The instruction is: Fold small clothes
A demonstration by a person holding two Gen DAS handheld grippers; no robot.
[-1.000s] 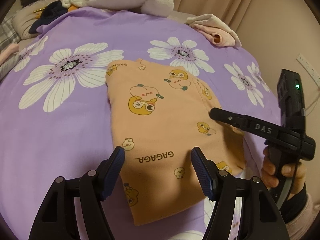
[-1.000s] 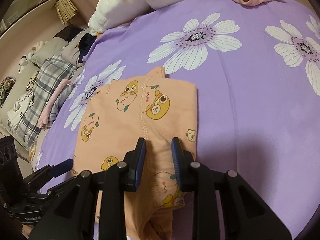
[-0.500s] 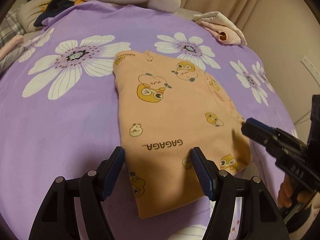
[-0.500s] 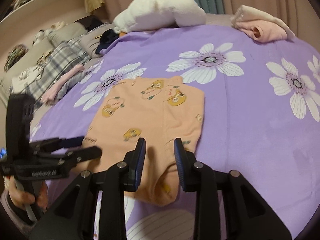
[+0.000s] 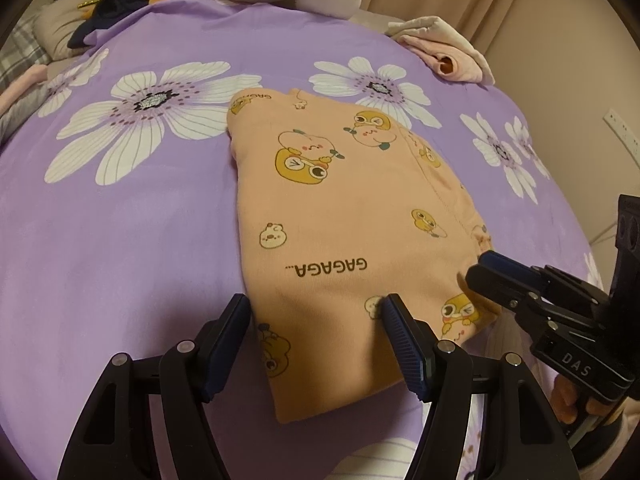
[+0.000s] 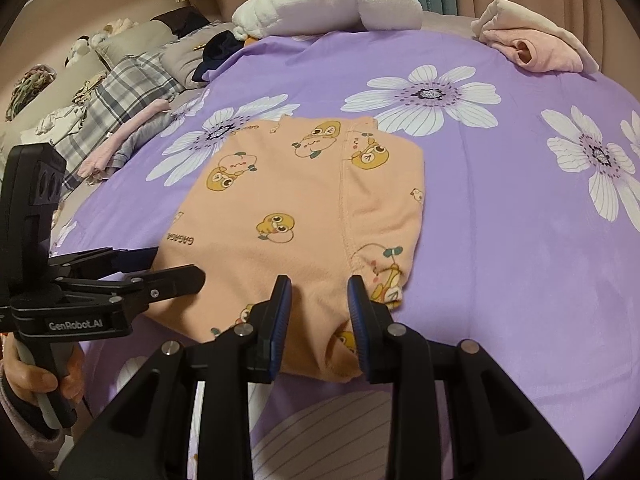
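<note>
A small orange garment [image 5: 352,232] printed with cartoon ducks and "GAGAGA" lies folded flat on the purple flowered bedspread [image 5: 120,240]; it also shows in the right wrist view [image 6: 304,216]. My left gripper [image 5: 316,316] is open, hovering over the garment's near left corner, empty. My right gripper [image 6: 318,296] is open with a narrower gap, over the garment's near right edge, holding nothing. Each gripper shows in the other's view: the right one [image 5: 492,268] and the left one [image 6: 176,270].
A folded pink and cream garment [image 6: 532,46] lies at the bed's far right. A white plush bundle [image 6: 328,4] sits at the far edge. Plaid and grey clothes [image 6: 120,92] are piled on the far left. A wall with a socket [image 5: 620,128] stands to the right.
My right gripper has let go of the garment's fold and drawn back toward its near edge. My left gripper moved slightly nearer. The garment now lies flat.
</note>
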